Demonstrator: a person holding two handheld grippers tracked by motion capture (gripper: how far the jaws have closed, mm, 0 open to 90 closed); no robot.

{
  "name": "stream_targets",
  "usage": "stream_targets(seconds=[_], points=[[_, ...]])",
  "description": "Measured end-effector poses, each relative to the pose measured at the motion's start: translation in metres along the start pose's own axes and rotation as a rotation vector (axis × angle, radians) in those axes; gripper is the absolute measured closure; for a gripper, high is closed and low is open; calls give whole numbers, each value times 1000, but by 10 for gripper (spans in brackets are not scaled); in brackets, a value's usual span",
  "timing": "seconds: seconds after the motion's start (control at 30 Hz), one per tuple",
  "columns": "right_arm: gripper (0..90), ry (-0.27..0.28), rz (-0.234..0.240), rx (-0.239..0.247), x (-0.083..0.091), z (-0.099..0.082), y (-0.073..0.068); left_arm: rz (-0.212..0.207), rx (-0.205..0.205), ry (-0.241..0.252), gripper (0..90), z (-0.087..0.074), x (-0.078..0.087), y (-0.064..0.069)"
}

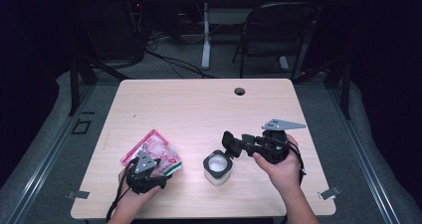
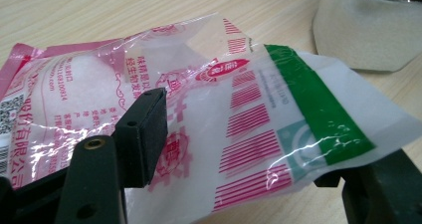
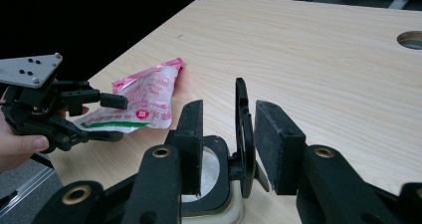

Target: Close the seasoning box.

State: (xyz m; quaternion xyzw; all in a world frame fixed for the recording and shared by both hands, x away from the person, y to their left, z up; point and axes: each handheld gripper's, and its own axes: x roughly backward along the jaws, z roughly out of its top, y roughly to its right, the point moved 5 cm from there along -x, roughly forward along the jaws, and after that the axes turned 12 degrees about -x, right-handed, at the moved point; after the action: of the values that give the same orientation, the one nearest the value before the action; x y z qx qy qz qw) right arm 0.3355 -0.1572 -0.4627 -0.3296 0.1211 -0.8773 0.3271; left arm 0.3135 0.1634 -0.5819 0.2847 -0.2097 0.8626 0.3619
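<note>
A pink and white plastic bag (image 1: 158, 152) with a green strip at one end lies at the table's front left. My left gripper (image 1: 148, 165) is open at that green end; in the left gripper view the bag (image 2: 209, 109) runs between one pad (image 2: 147, 134) on top and the other jaw beneath its corner. A white jar (image 1: 217, 169) with a black rim stands at front centre, its black flip lid (image 3: 244, 129) raised upright. My right gripper (image 3: 229, 118) is open around that lid: the right pad (image 3: 278, 144) is almost against it, the left pad stands apart.
The light wooden table (image 1: 199, 104) has a cable hole (image 1: 240, 91) near its far edge. Metal clips (image 1: 329, 193) sit at both front corners. Beyond the table are a folding chair (image 1: 278, 30) and cables on the floor.
</note>
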Motion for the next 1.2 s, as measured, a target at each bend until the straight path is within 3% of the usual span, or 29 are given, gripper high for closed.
stream_targets(seconds=[0.33, 0.53, 1.2], points=[[651, 8, 1, 2, 0, 0, 0, -22, -10, 27, 353, 11, 9, 7], [682, 13, -15, 5, 2, 1, 1, -38, -44, 33, 352, 19, 12, 19], [883, 6, -86, -25, -3, -3, 21, -52, -43, 35, 371, 20, 10, 22]])
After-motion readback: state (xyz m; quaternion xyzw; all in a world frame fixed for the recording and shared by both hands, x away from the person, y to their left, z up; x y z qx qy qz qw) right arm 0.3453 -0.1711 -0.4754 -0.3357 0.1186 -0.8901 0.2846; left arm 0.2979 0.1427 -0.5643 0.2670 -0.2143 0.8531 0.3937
